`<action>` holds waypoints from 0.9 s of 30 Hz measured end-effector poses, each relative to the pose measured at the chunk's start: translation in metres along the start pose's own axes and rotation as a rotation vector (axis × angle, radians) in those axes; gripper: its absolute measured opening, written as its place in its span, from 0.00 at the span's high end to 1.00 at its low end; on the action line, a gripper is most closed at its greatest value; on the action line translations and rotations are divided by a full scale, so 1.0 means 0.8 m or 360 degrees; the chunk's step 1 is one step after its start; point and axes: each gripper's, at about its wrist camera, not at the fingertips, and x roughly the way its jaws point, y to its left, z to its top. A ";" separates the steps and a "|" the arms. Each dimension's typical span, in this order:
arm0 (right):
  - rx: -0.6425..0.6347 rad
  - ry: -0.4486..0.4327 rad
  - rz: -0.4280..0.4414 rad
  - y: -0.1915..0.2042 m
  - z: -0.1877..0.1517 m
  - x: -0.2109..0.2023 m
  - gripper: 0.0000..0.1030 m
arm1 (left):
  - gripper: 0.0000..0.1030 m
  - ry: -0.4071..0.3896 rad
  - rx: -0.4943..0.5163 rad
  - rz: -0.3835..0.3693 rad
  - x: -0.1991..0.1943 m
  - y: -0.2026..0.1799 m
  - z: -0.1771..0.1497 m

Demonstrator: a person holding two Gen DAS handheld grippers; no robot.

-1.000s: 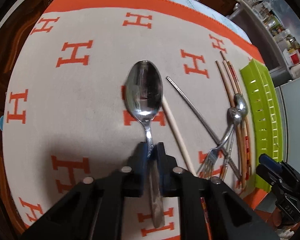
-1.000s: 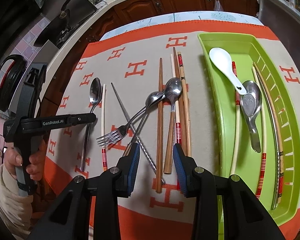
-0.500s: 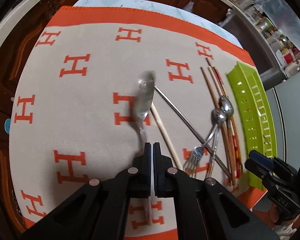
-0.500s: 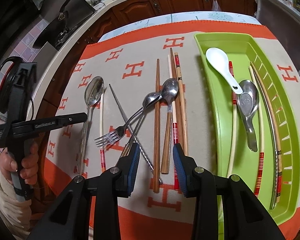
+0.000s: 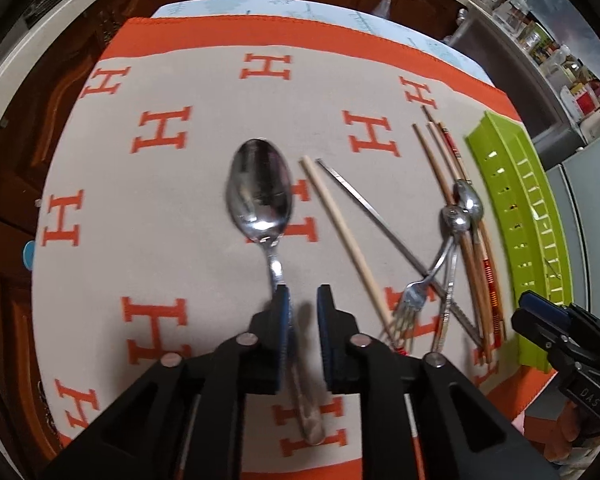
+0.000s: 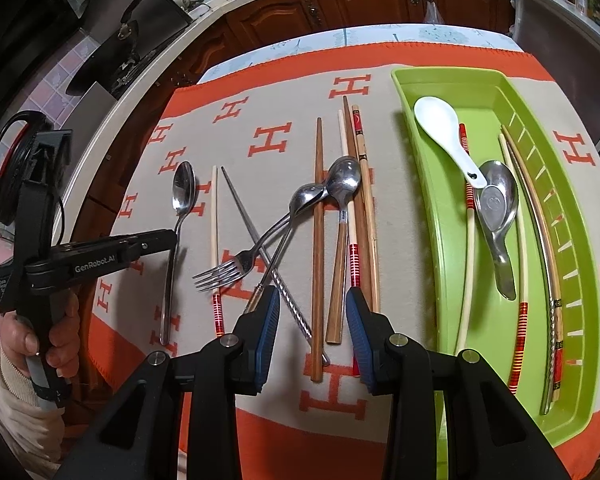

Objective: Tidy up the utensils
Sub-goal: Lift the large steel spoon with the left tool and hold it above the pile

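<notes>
My left tongs point(image 5: 300, 300) have just been spreading; the spoon point(image 5: 260, 194) lies flat on the cloth point(image 5: 180, 208), its handle running between the parted pads, and I cannot see either pad pressing it. In the right wrist view that spoon is the leftmost piece, a pale chopstick point(image 6: 214, 224) just beside it.

My right tongs point(image 6: 313, 312) stand spread over the middle pile, holding nothing.

Count on the cloth, right wrist view: three spoons, taking the first with the crossed pair point(image 6: 332, 188); one fork point(image 6: 228, 270); one metal chopstick point(image 6: 256, 240) crossing under the fork. The wooden and painted chopsticks point(image 6: 319, 216) overlap, so I give no firm figure; at least five.

Count in the green tray point(image 6: 432, 208), right of the pile: one white soup spoon point(image 6: 444, 128), its handle resting on one metal soup spoon point(image 6: 496, 204); about five chopsticks lengthwise, those at the far wall too close-set to separate.

A hand point(image 6: 32, 336) grips the left tool's handle.
</notes>
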 end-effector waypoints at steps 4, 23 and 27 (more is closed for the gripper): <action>-0.0004 0.0014 0.0009 0.003 0.003 0.005 0.65 | 0.79 0.0043 -0.0047 0.0000 0.008 0.016 -0.004; 0.0020 0.0053 -0.0003 0.008 0.015 0.021 0.65 | 0.94 0.0053 0.0055 0.0003 0.027 -0.001 0.009; 0.0001 0.0017 -0.0045 0.006 0.015 0.016 0.65 | 0.94 0.0022 0.0157 0.0078 0.024 -0.028 0.001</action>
